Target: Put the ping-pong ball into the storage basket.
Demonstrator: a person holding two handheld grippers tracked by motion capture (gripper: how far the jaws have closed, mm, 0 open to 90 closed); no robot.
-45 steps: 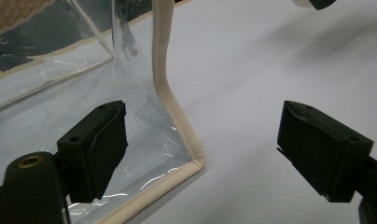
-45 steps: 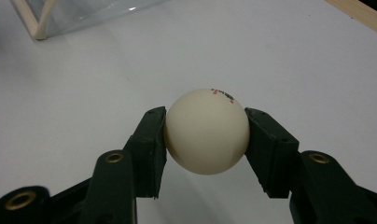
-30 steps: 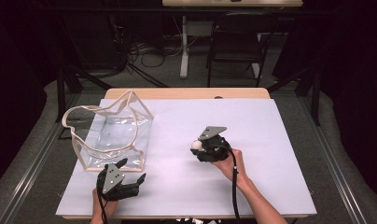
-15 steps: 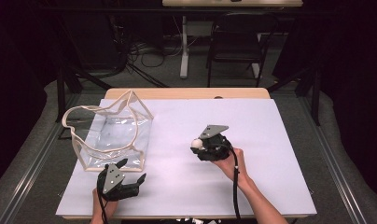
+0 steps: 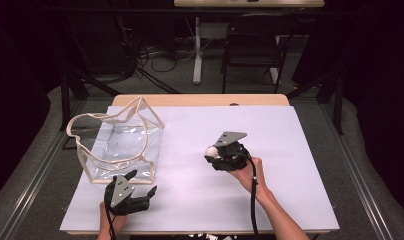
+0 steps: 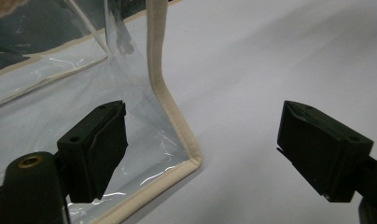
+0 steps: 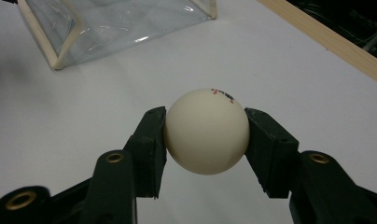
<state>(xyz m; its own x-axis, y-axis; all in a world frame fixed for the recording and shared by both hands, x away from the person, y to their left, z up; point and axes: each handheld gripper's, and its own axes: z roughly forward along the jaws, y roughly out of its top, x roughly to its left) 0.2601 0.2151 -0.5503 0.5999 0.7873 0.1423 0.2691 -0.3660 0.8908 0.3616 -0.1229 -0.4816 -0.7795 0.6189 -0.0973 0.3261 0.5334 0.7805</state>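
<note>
My table (image 5: 290, 150) had white top, wood edge along far side. Grey carpet floor (image 5: 35, 150) around it. Behind: dark chair (image 5: 252, 45), white post (image 5: 196, 50), cable tangle (image 5: 155, 55), black curtains (image 5: 370, 50). Room was dim.

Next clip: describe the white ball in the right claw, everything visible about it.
The ball is small, round and off-white, smooth and matte like a table-tennis ball, with a small red and dark printed mark near its top. It is whole and looks clean. The right claw grips it, one black pad on each side, above the white table. In the high view it shows at the claw's tip.
</note>
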